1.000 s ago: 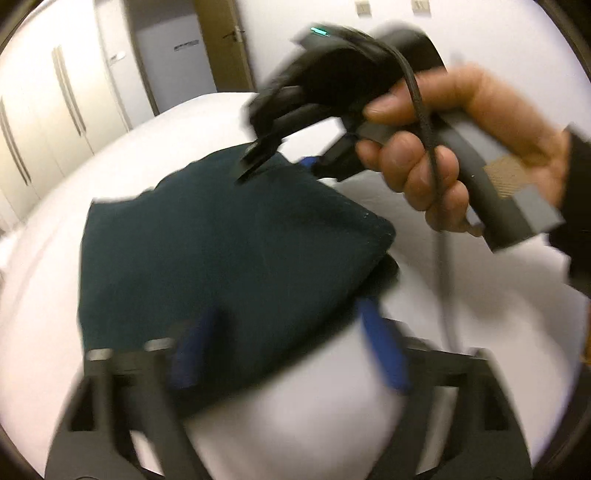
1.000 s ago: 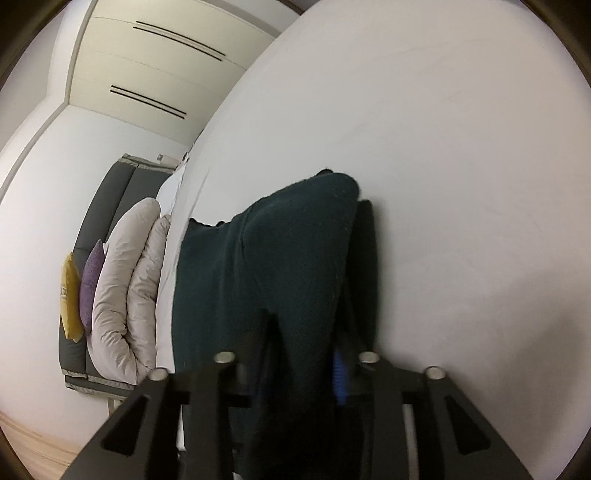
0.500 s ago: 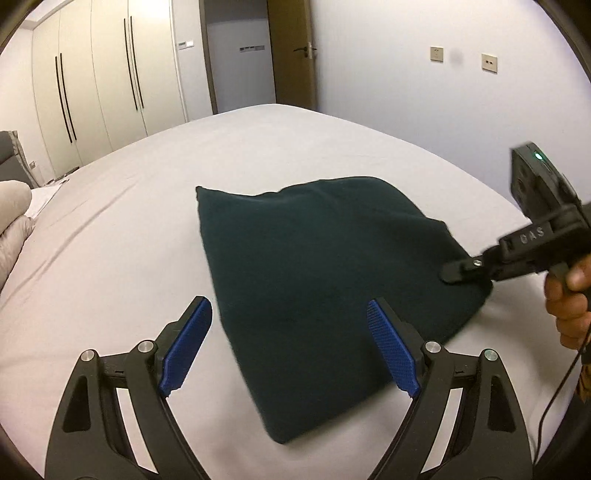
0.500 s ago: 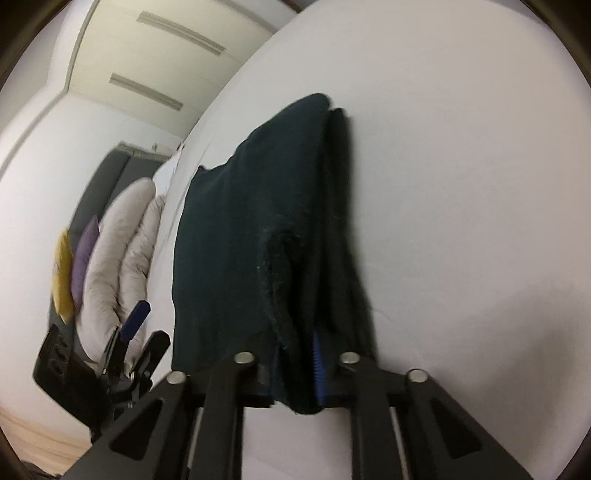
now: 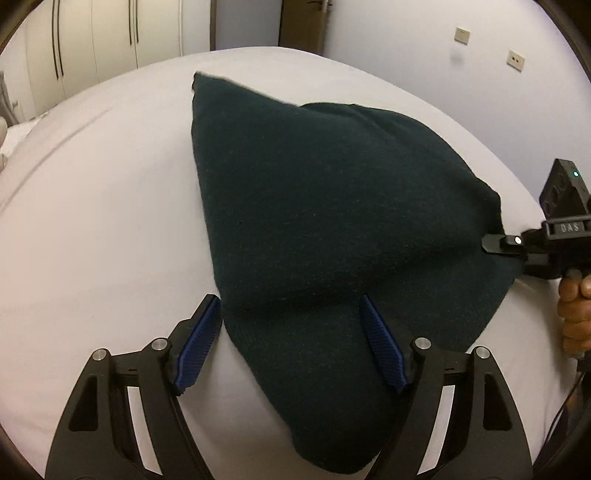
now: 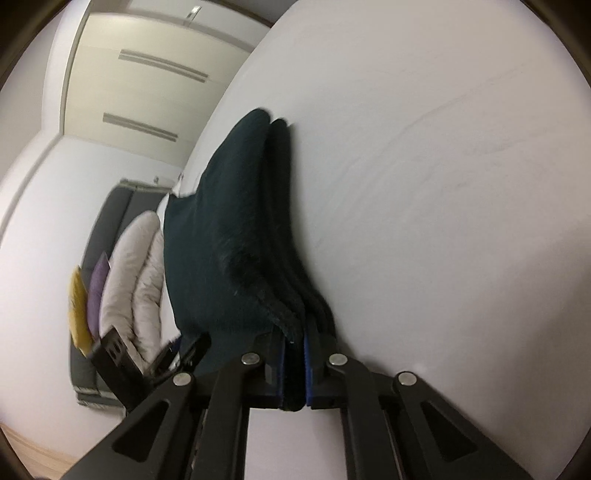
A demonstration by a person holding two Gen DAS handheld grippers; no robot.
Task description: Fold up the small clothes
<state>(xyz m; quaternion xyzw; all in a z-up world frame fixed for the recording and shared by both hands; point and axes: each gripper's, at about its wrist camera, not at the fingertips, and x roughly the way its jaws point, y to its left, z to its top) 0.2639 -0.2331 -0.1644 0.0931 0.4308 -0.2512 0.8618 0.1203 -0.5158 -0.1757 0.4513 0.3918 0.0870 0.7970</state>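
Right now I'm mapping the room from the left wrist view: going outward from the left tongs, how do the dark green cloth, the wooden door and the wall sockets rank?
1. Dark green cloth: lying between the closing left tongs, on the white bed.
2. Wall sockets: upper right, on the wall beyond the bed.
3. Wooden door: top centre, seemingly farthest, though close to the sockets.

Premises: a bedroom in a home. A large bed under a plain white sheet fills most of both views. Built-in wardrobe doors with long vertical bar handles line the far wall, beside a brown wooden door. 2 wall sockets sit on the pale wall. At the padded grey headboard lie white pillows and 2 cushions (1 yellow, 1 purple).
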